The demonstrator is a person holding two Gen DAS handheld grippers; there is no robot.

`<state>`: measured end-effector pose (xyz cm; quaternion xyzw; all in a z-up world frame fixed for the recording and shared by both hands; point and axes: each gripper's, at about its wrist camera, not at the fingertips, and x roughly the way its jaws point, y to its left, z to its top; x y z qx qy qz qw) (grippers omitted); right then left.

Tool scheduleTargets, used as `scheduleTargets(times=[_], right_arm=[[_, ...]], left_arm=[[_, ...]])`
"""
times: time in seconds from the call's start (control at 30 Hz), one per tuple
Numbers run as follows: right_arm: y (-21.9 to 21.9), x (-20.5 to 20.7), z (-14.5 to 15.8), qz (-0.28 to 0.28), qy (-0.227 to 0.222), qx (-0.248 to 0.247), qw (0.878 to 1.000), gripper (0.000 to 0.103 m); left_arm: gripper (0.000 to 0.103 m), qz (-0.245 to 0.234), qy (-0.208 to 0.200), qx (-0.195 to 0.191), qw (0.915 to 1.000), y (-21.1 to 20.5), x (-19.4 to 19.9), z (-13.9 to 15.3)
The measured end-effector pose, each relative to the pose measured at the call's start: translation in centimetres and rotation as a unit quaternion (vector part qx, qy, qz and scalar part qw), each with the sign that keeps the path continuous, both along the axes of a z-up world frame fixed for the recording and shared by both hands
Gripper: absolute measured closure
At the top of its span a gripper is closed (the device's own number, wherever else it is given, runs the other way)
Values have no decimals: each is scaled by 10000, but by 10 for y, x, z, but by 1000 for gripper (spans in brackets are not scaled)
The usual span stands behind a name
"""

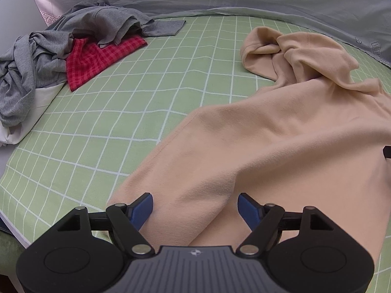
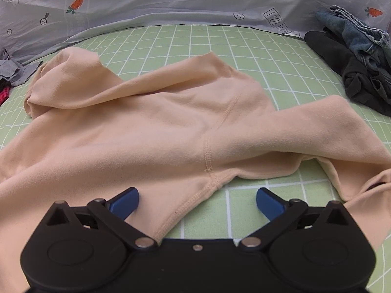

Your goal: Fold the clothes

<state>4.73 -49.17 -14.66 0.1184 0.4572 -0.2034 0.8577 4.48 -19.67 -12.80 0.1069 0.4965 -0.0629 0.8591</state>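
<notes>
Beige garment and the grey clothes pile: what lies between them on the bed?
Left wrist view: only bare green checked sheet lies between the beige garment and the grey clothes pile.

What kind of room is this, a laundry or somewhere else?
Most likely a bedroom: the work surface looks like a bed with a green checked sheet, a carrot-print quilt bunched at the back, and clothes lying on it, such as the beige garment and a grey pile.

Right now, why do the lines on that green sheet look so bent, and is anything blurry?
Left wrist view: the fisheye lens bows the sheet's straight grid, corners darken, light is soft and even, the gripper slightly soft. Right wrist view: same bowing of the grid, peach garment sharp, no glare, faint shadow under its folds.
</notes>
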Motion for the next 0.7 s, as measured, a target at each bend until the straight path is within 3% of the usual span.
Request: scheduleTargets(times=[0.03, 0.07, 0.17, 0.27, 0.5, 0.53, 0.6, 0.7], right_arm=[[-1, 0, 1, 50, -16, -2, 10000, 1], [-1, -1, 1, 105, -40, -10, 9999, 10], [-4, -4, 10, 294, -196, -79, 9993, 65], [-15, -9, 10, 334, -225, 3, 9992, 78], [-44, -28, 10, -167, -56, -395, 9991, 74], [-45, -29, 10, -157, -32, -496, 9986, 71], [-44, -29, 9, -57, 70, -852, 9963, 52], [-47, -30, 7, -103, 78, -1023, 9947, 39]], left_arm=[[26, 26, -1, -8, 10000, 0, 0, 1], [26, 59, -7, -18, 10000, 1, 1, 2], [26, 142, -9, -25, 9999, 3, 3, 3], [26, 134, 6, -41, 9999, 2, 7, 5], [25, -438, -17, -283, 9986, -23, 21, 20], [26, -482, -25, -296, 9984, -28, 23, 22], [26, -568, -113, -353, 9977, -36, 31, 29], [26, -688, -234, -574, 9957, -45, 49, 43]])
